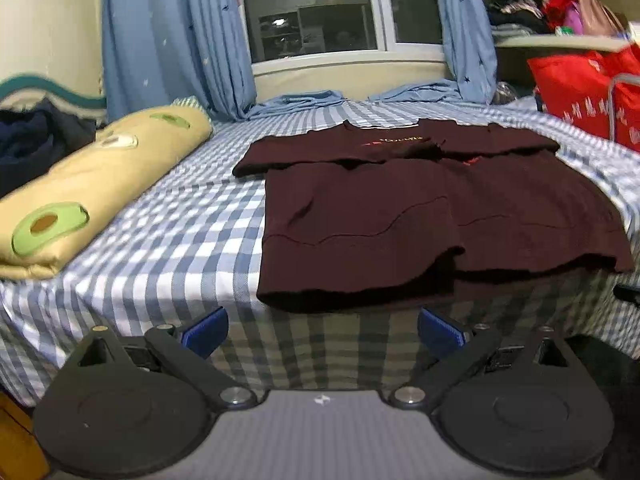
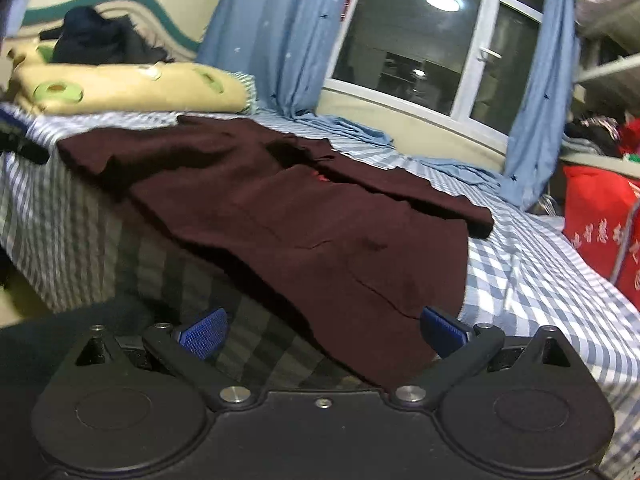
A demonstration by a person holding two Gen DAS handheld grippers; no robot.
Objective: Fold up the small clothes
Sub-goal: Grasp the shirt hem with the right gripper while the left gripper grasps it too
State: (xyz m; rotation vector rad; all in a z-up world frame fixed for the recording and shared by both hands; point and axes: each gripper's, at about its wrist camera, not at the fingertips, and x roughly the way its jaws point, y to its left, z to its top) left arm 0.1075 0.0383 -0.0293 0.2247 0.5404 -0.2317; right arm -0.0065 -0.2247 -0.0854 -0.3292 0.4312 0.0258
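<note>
A dark maroon T-shirt (image 1: 400, 208) lies flat on the blue-and-white checked bed sheet (image 1: 172, 232), sleeves folded in, its hem hanging at the bed's front edge. My left gripper (image 1: 322, 330) is open and empty, just in front of and below the hem. In the right wrist view the same shirt (image 2: 304, 224) stretches away to the upper left. My right gripper (image 2: 322, 332) is open and empty at the shirt's near corner, its right fingertip (image 2: 442, 330) beside the cloth edge.
A yellow avocado-print pillow (image 1: 92, 184) lies at the left of the bed with dark clothes (image 1: 36, 136) behind it. Blue curtains (image 1: 172, 32) and a window stand at the back. A red bag (image 1: 592, 92) stands at the right.
</note>
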